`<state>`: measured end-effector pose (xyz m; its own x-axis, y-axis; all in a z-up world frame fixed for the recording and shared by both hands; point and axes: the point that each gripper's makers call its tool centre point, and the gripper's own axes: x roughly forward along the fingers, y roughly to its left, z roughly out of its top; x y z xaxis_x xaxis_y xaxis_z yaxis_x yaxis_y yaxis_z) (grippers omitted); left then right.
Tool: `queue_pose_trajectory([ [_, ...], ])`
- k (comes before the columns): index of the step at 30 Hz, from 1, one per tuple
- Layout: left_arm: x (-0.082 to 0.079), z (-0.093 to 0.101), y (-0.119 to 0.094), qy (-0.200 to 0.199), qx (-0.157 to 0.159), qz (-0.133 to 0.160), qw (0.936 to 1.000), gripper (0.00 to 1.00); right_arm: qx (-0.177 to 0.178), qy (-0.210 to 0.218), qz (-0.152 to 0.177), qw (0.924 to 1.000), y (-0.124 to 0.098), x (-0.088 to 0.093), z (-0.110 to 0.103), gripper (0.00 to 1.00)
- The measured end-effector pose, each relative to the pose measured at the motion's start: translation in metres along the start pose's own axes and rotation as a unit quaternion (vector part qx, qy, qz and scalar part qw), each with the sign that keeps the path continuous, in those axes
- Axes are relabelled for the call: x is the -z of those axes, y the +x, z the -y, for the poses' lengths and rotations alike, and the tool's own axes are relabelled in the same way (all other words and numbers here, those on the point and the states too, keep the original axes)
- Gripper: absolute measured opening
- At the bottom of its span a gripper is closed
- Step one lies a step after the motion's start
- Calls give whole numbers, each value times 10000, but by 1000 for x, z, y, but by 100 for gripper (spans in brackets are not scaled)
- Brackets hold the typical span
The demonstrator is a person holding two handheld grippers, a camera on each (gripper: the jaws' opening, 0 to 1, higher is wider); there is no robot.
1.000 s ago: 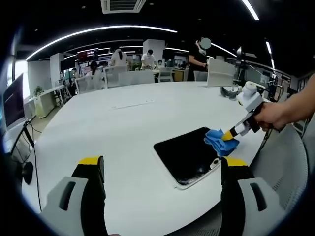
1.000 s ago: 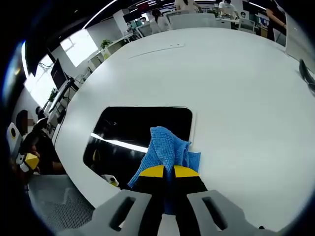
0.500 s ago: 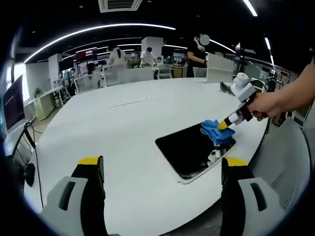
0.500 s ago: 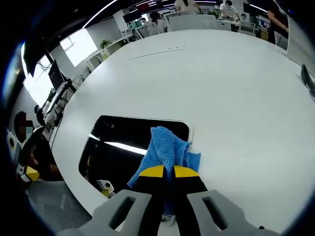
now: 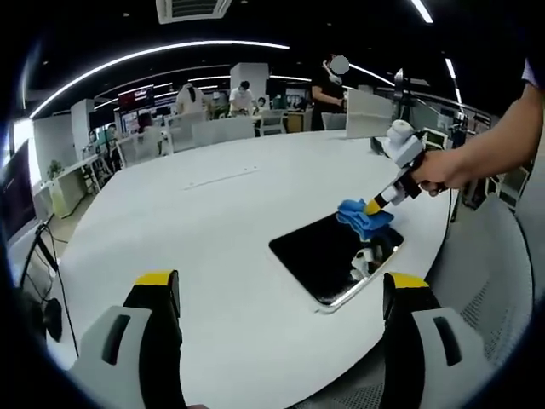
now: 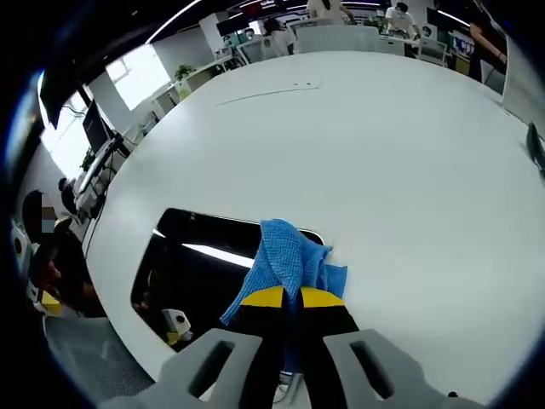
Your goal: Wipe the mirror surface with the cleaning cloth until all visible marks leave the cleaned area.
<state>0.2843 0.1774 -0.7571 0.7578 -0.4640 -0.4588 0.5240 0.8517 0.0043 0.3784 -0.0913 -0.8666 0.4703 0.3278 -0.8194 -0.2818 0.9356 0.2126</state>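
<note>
A dark rectangular mirror (image 5: 332, 255) with a pale rim lies flat on the white table (image 5: 213, 247), near its right edge. My right gripper (image 6: 284, 296) is shut on a crumpled blue cleaning cloth (image 6: 288, 260), which rests on the mirror's (image 6: 204, 268) far corner. The left gripper view shows that right gripper (image 5: 373, 207), held by a hand (image 5: 436, 174), pressing the cloth (image 5: 364, 218) down at the mirror's far end. My left gripper (image 5: 281, 294) hangs open above the table's near side, well short of the mirror, with nothing between its fingers.
The round white table (image 6: 383, 170) spreads wide beyond the mirror. A dark object (image 5: 381, 147) and a white upright panel (image 5: 369, 113) stand at the far right. Several people (image 5: 243, 96) and desks fill the room behind. A grey chair (image 5: 502, 281) stands by the table's right edge.
The right gripper has slid the cloth toward the mirror's far corner. The left gripper view has shifted slightly, with the gripper still open.
</note>
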Motion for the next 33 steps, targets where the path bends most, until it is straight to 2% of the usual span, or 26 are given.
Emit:
queue_pose_trajectory([
  [6, -1, -3, 0, 45, 49, -19, 10000, 99, 25, -23, 3, 10000, 4, -5, 2, 0],
  [12, -2, -4, -2, -83, 56, 6, 9999, 99, 43, -82, -10, 10000, 9, -13, 3, 0],
  [18, -3, 4, -1, -164, 113, 119, 9997, 99, 65, -144, 4, 9999, 14, -22, 5, 0],
  [23, -1, 4, -2, -198, 125, 87, 9997, 99, 109, -166, 15, 9998, 17, -29, 7, 0],
  [33, -1, 2, -6, -182, 63, 91, 9998, 99, 183, -227, 68, 9996, 18, -32, 6, 0],
])
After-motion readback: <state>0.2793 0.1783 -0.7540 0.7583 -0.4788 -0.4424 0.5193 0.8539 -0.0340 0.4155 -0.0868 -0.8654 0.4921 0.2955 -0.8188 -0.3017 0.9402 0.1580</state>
